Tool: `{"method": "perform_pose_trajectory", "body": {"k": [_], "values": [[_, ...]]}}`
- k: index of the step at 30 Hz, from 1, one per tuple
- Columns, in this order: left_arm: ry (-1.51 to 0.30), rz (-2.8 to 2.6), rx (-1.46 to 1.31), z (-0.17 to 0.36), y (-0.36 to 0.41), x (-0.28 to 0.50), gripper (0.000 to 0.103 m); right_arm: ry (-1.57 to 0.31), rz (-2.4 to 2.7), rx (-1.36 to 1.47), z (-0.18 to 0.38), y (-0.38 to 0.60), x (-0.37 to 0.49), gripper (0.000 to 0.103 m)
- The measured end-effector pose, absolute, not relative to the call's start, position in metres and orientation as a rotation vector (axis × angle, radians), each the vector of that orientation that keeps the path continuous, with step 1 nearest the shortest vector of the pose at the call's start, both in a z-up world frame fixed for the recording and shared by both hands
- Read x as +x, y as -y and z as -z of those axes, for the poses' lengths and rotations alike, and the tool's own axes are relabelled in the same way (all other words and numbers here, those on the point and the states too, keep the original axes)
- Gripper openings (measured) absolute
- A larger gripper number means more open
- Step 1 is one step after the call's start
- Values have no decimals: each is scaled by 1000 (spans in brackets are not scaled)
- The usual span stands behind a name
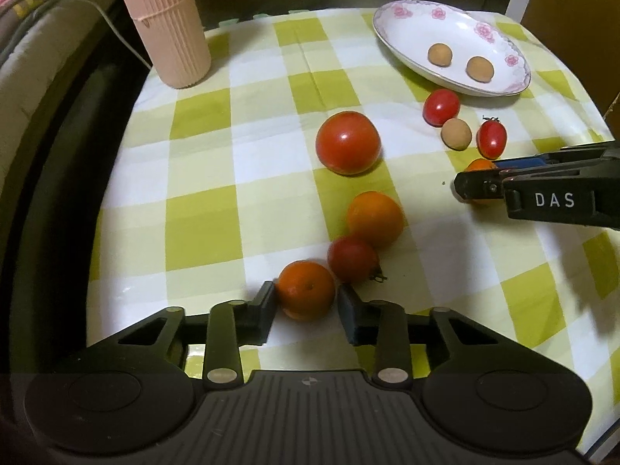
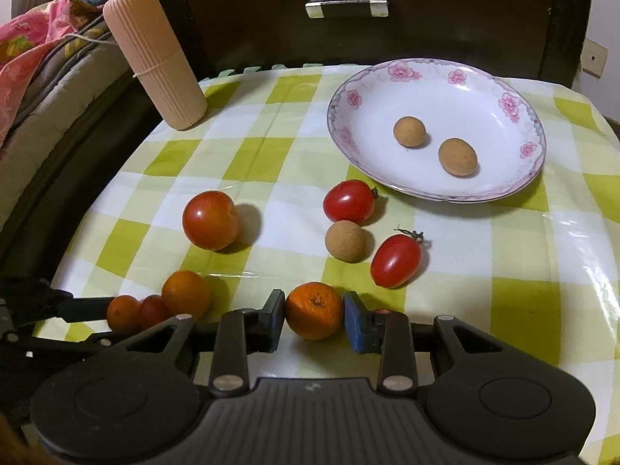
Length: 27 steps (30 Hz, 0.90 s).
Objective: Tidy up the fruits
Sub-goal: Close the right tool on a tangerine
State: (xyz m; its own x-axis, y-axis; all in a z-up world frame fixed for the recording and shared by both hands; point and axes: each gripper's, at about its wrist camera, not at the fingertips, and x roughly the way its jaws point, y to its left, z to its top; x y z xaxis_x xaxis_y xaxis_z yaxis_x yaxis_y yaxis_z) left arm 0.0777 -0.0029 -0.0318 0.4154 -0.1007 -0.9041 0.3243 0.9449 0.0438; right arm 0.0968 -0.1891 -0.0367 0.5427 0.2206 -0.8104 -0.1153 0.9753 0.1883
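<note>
two grippers, we grip one orange each: left gripper (image 1: 306,296) fingers clamp orange (image 1: 306,290); right gripper (image 2: 314,310) clamps second orange (image 2: 314,310), nearer plate (image 2: 503,89).

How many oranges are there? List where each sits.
3. One orange sits between the right gripper fingers, one between the left gripper fingers, and one lies loose just beyond a small tomato. None seems hidden.

Tablecloth (image 2: 445,232): glossy, plastic-looking sheet, creased, green-white check. Plate (image 2: 503,89): glazed ceramic look, smooth, pink floral rim. Ribbed cylinder (image 2: 155,62): matt pink. Tomatoes (image 2: 210,220): shiny skin. Brown fruits (image 2: 409,130): dull, rough-looking. Mandarin (image 2: 314,310): pitted peel. Drawer handle (image 2: 347,7): bright metal on dark wood.
</note>
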Motion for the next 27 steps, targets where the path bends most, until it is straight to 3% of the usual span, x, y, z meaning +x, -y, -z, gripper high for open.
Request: {"method": "perform_pose_trajectory", "body": {"k": [16, 27], "values": [[-1096, 403, 162, 16, 14, 53, 39, -957, -160, 174, 11, 215, 66, 32], [-1105, 462, 174, 24, 25, 45, 40, -1019, -191, 27, 28, 192, 27, 32]]}}
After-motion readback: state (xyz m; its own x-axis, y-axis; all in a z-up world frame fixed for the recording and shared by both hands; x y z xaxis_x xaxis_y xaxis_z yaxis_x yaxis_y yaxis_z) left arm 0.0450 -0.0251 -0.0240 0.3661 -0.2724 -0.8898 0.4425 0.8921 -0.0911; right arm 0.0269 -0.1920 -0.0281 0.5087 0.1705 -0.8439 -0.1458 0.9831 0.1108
